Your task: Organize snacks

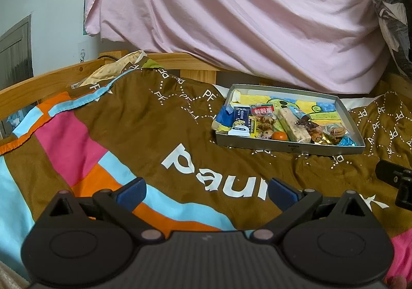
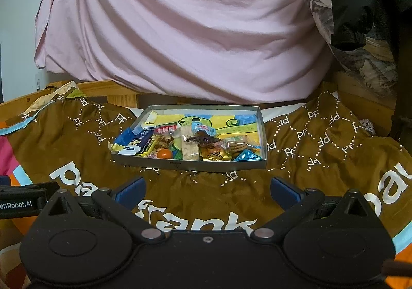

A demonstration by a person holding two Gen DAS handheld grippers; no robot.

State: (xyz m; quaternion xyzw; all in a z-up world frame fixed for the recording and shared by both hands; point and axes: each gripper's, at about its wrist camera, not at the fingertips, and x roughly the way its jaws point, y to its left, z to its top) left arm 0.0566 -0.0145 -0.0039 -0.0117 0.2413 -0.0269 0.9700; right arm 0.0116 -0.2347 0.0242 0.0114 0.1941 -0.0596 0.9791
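Snacks [image 2: 190, 144] crowd grey tray's [image 2: 190, 165] near half.

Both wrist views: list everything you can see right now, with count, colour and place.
tray: one, grey, on the blanket ahead of both grippers
snacks: a mixed pile of wrapped packets, count unclear, along the tray's near side
orange ball: one, orange, near-left among the snacks
blanket: one, brown with white lettering, over the bed
pink sheet: one, hanging behind the tray
bed frame: wooden, far left
left gripper: jaws apart, empty
right gripper: jaws apart, empty
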